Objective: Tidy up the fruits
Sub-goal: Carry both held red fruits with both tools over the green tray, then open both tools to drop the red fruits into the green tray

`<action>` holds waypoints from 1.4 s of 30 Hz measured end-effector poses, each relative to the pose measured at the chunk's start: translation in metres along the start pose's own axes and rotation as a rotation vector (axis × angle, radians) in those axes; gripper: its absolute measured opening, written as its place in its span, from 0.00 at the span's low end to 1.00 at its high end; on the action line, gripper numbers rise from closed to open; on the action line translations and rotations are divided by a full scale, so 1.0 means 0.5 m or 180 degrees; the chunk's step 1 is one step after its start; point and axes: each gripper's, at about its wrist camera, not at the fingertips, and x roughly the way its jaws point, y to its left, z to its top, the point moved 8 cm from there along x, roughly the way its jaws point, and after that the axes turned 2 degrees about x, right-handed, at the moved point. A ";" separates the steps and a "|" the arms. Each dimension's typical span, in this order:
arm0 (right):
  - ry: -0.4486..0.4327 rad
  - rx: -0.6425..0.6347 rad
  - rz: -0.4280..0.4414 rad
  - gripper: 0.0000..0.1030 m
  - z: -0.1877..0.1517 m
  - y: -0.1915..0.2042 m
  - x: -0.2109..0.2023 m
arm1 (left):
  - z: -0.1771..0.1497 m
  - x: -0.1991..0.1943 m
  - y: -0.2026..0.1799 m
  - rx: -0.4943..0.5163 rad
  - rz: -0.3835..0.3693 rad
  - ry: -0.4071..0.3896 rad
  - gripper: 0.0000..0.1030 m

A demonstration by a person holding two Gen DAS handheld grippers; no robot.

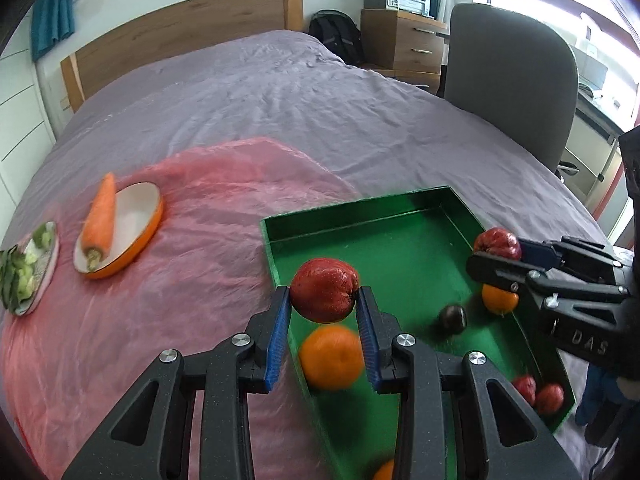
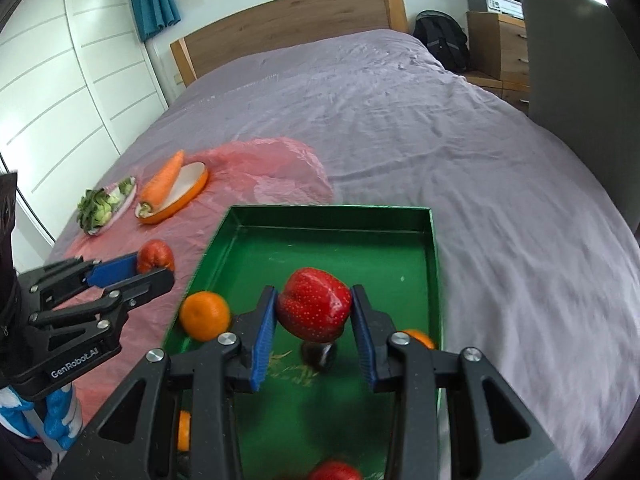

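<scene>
The left gripper (image 1: 323, 312) has its fingers closed on a dark red apple (image 1: 324, 290), held above the near-left rim of the green tray (image 1: 360, 212); an orange (image 1: 331, 356) lies in the tray just below. The right gripper (image 2: 314, 320) pinches a bright red strawberry-like fruit (image 2: 315, 304) over the tray floor, a dark round fruit (image 2: 319, 354) beneath it. Both seem mid-carry, so lowering and releasing inside the walls looks next. Beyond the fingers, a carrot (image 1: 100, 220) leans on an orange-rimmed dish (image 1: 132, 236) on the bed.
</scene>
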 end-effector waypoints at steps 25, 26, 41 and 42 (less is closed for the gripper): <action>0.0498 0.0039 -0.0156 0.61 -0.010 -0.043 0.160 | -0.016 0.140 -0.015 0.0011 0.0177 0.0528 0.28; 0.0499 0.0050 -0.0154 0.61 -0.010 -0.044 0.160 | -0.016 0.144 -0.013 -0.0003 0.0174 0.0544 0.28; 0.0419 0.0049 -0.0262 0.98 0.005 -0.040 0.133 | -0.012 0.096 0.003 -0.0138 0.0096 0.0364 0.40; 0.0409 0.0040 -0.0265 1.00 0.007 -0.036 0.126 | -0.011 0.090 0.005 -0.0161 0.0073 0.0352 0.40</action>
